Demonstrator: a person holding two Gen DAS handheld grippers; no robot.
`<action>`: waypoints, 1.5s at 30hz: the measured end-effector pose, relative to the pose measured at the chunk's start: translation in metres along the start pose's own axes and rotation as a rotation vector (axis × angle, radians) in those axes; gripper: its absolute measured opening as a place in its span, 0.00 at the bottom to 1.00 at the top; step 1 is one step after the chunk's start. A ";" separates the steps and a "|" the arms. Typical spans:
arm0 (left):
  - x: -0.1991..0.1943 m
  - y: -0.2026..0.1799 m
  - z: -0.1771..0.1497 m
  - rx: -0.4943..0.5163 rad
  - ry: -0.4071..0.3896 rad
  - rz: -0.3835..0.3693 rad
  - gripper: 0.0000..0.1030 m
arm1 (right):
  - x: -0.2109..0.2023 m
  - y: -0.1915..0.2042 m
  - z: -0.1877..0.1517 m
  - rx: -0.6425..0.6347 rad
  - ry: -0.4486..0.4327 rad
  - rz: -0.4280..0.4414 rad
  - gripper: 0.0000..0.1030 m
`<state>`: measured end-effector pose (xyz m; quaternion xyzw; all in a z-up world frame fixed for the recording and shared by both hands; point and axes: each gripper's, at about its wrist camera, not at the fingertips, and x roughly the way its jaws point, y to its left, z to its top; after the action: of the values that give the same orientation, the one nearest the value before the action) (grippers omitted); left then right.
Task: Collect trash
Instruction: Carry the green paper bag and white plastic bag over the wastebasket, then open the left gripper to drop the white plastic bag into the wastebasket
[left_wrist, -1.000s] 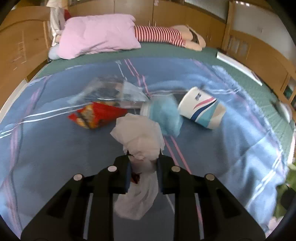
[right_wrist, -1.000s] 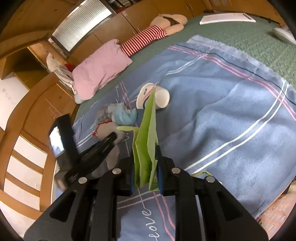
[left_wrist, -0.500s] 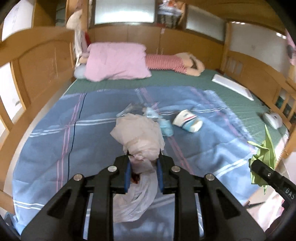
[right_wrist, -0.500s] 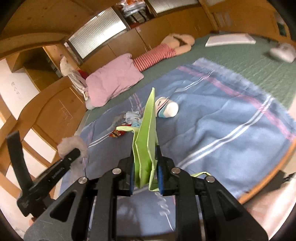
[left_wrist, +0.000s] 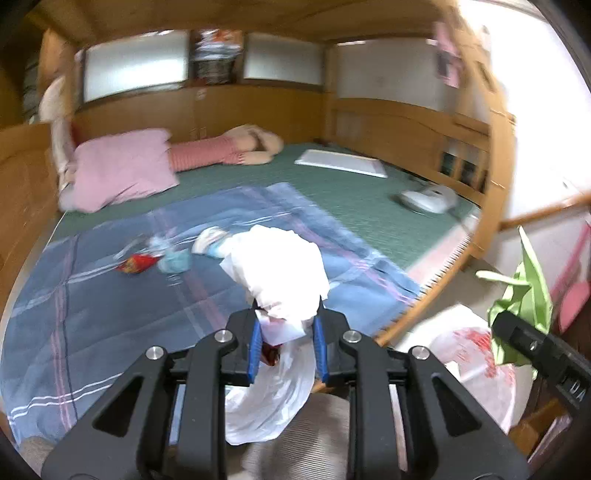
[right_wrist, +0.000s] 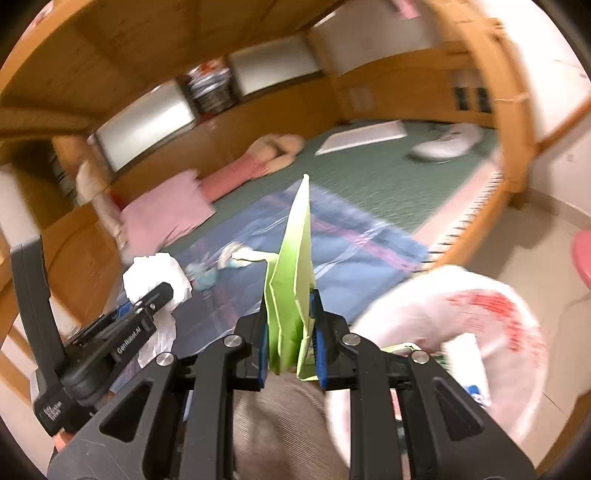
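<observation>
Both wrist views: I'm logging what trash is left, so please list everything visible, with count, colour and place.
white crumpled bag: 1, white, in the left gripper
green paper bag: 1, lime green, in the right gripper
trash bag: 1, white with red print, open on the floor beside the bed
snack wrapper: 1, red, on the blanket
blue wad: 1, light blue, beside the wrapper
paper cup: 1, white and blue, lying on the blanket
blanket: 1, blue plaid, on the bed
pillow: 1, pink, at the bed's head
left gripper: 1, black, shut on the white bag
right gripper: 1, black, shut on the green bag
</observation>
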<state>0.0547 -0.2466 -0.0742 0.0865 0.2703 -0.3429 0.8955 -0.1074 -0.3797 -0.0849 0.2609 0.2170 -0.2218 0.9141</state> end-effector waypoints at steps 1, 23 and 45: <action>-0.005 -0.015 -0.003 0.024 -0.005 -0.023 0.23 | -0.010 -0.008 -0.001 0.012 -0.016 -0.020 0.20; -0.033 -0.137 -0.022 0.210 -0.074 -0.145 0.24 | -0.102 -0.069 -0.013 0.067 -0.202 -0.201 0.20; -0.002 -0.158 -0.030 0.242 -0.021 -0.180 0.27 | -0.100 -0.081 -0.013 0.094 -0.191 -0.245 0.20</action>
<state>-0.0633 -0.3536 -0.0936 0.1656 0.2244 -0.4525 0.8470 -0.2342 -0.4045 -0.0745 0.2525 0.1490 -0.3655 0.8834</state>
